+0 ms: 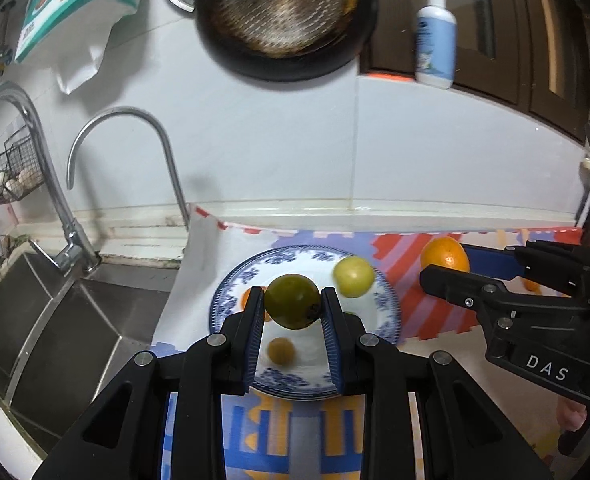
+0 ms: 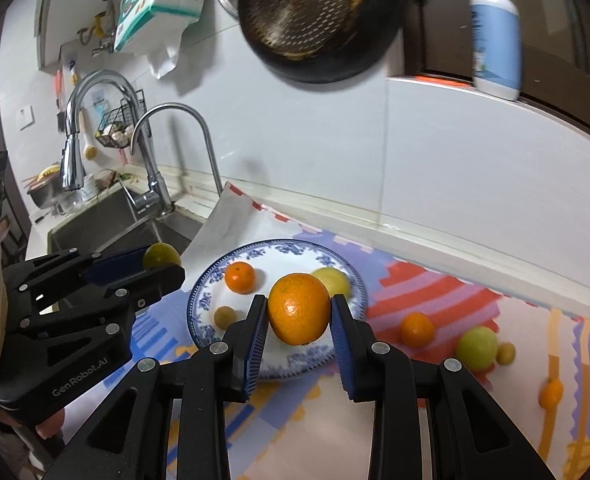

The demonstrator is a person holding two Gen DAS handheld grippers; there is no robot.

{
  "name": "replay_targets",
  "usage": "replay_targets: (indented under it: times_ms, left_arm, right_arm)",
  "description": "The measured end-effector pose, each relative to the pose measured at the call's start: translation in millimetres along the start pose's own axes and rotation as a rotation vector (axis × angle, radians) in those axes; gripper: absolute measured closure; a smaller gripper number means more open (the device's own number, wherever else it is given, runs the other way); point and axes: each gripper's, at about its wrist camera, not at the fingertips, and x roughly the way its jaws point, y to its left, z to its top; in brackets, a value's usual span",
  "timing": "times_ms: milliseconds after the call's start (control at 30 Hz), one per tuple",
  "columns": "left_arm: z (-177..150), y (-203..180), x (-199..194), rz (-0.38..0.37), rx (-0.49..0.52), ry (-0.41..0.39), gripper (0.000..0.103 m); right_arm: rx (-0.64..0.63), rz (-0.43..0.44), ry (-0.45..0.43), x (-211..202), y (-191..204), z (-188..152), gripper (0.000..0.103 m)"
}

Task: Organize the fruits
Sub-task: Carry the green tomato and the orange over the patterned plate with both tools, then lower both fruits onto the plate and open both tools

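My left gripper (image 1: 292, 304) is shut on a dark green fruit (image 1: 291, 301) and holds it above the blue-patterned plate (image 1: 387, 304). On the plate lie a yellow-green fruit (image 1: 353, 276), a small yellowish fruit (image 1: 281, 351) and a small orange (image 2: 239, 277). My right gripper (image 2: 298, 316) is shut on a large orange (image 2: 299, 309) above the plate's right part (image 2: 199, 300). On the patterned mat (image 2: 435, 292) to the right lie a small orange (image 2: 416, 329), a green fruit (image 2: 476, 348), a small yellow fruit (image 2: 506, 353) and another small orange fruit (image 2: 551, 394).
A steel sink (image 1: 55, 320) with two taps (image 1: 163, 152) lies left of the mat. A dark pan (image 1: 287, 20) and a tissue pack (image 1: 79, 0) hang on the wall. A pump bottle (image 1: 435, 40) stands on the ledge at the back right.
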Motion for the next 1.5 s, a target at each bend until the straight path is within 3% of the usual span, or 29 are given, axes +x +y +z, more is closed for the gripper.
replay_targets:
  times_ms: [267, 900, 1300, 1500]
  left_arm:
    - [-7, 24, 39, 0.006, -0.035, 0.072, 0.074]
    - [-25, 39, 110, -0.009, 0.005, 0.198, 0.074]
    - [-31, 37, 120, -0.027, 0.016, 0.212, 0.074]
    - [-26, 33, 107, -0.038, 0.002, 0.186, 0.063]
  right_arm:
    - [-0.039, 0.026, 0.062, 48, 12, 8, 0.070]
    - [-0.039, 0.071, 0.200, 138, 13, 3, 0.070]
    - [-0.036, 0.068, 0.176, 140, 11, 2, 0.070]
    - [-0.025, 0.039, 0.154, 123, 8, 3, 0.068]
